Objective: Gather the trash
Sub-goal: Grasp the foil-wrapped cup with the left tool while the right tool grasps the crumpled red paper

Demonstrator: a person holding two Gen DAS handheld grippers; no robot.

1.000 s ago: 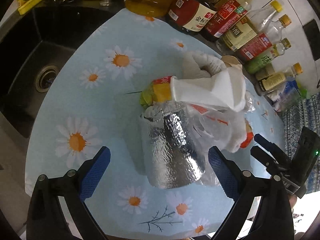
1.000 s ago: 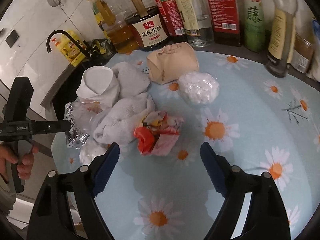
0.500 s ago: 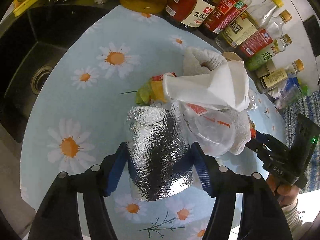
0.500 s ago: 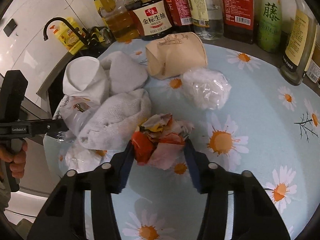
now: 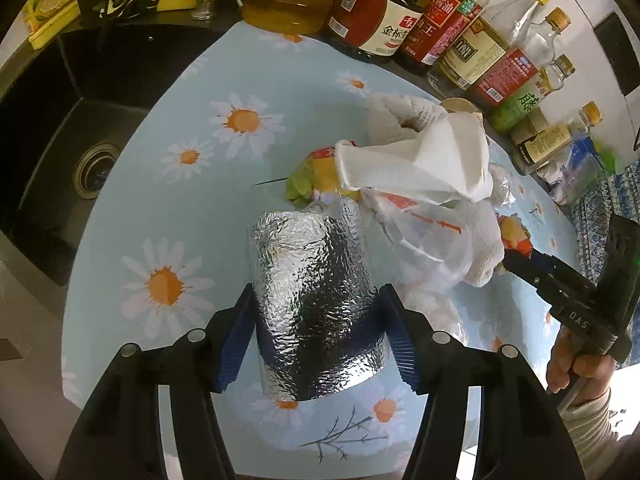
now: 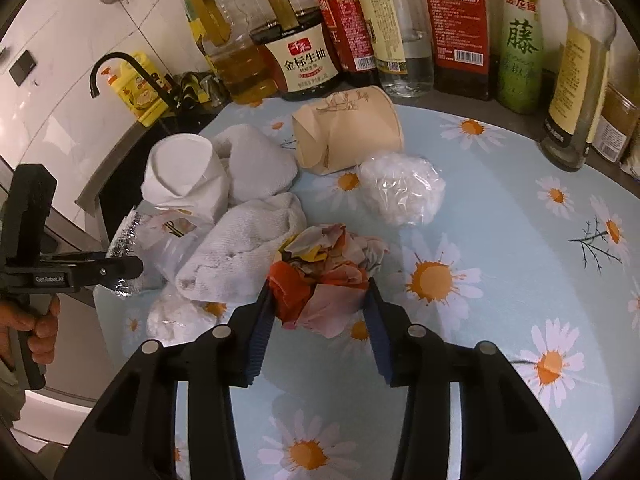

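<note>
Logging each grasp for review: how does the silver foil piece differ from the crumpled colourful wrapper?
The foil piece is shiny silver and curled into a wide tube; the crumpled wrapper is a matte red, orange and pink ball. The foil fills the closing left claw and spreads it wide, while the wrapper sits in the narrower, closing right claw. Both lie on the daisy-print mat, pinched between blue pads.

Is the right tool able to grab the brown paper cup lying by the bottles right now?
Probably not yet. The right tool is closing on the crumpled wrapper, so it is busy. The brown paper cup lies farther back, with nothing on top of it, so it looks reachable once the wrapper is dropped.
</note>
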